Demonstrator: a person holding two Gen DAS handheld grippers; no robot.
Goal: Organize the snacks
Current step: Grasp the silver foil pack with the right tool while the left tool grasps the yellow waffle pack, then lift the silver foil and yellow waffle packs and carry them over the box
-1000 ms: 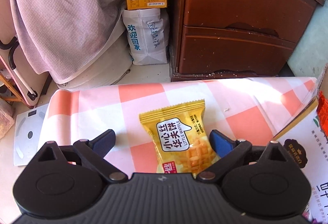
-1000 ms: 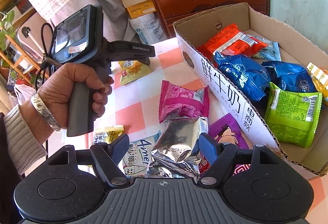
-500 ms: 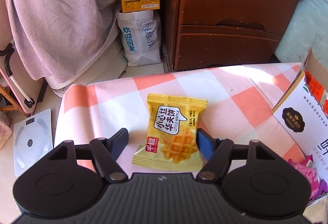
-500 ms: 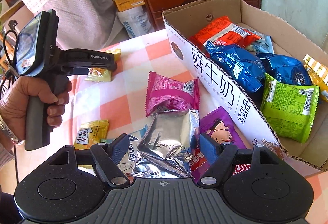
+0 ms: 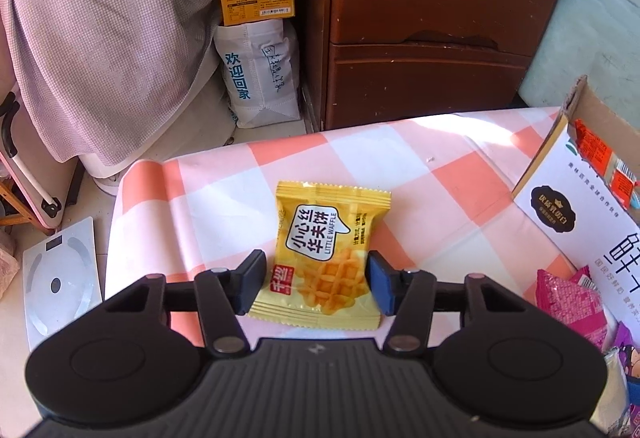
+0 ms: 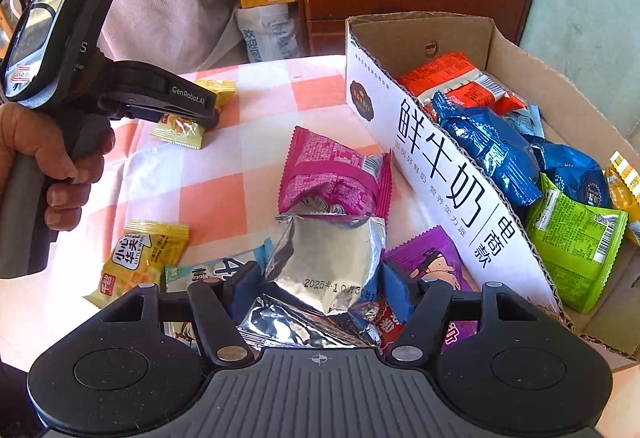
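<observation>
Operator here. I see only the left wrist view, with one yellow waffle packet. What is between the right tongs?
Observer: A crumpled silver foil packet lies between the right tongs, whose jaws are closing.
Operator: What does the cardboard box hold besides the orange packet?
Observer: Blue packets and a green packet, among others.
Operator: Is any other waffle packet outside the box?
Observer: Yes, a second waffle packet lies left of the silver one in the right wrist view.
</observation>
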